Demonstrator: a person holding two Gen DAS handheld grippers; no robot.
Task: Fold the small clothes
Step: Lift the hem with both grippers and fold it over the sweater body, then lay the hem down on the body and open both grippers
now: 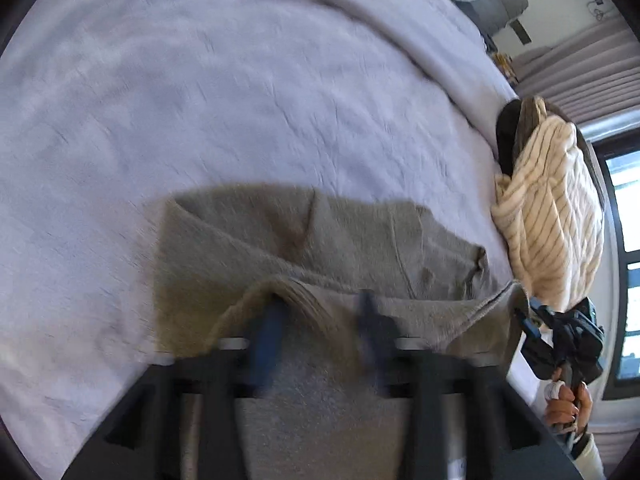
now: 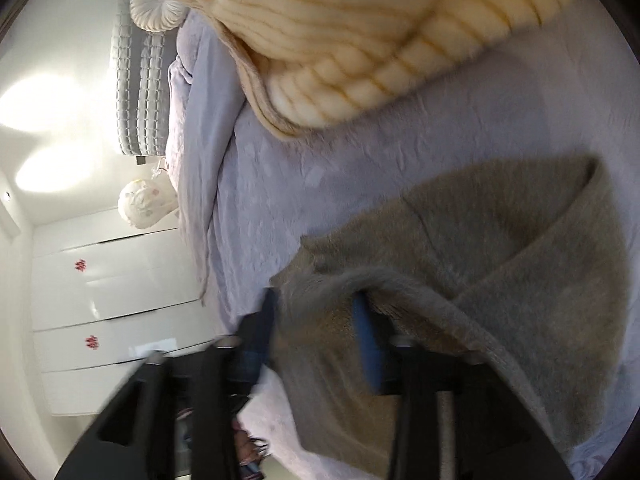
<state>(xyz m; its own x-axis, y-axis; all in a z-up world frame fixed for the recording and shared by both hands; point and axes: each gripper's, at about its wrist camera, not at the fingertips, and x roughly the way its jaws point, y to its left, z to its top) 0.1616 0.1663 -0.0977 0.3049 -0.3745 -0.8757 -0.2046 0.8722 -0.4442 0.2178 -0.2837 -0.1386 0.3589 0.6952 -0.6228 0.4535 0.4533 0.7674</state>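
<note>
Lilac plush bedspread (image 1: 240, 80), taupe knit garment (image 1: 320, 236), ribbed cream blanket (image 1: 556, 208)

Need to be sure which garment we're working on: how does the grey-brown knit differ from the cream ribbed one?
The grey-brown knit is plain and dull in colour; the cream ribbed one is pale with raised stripes. The grey-brown knit lies spread fairly flat with one edge folded over, between the fingers of both claws; the cream one sits bunched in a heap, untouched, off to the side. Both rest on the lilac bedcover.

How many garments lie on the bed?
2 clearly: the grey-brown garment near the grippers, and the cream ribbed garment beside it at the bed edge. Something dark behind the cream one may be another.
</note>
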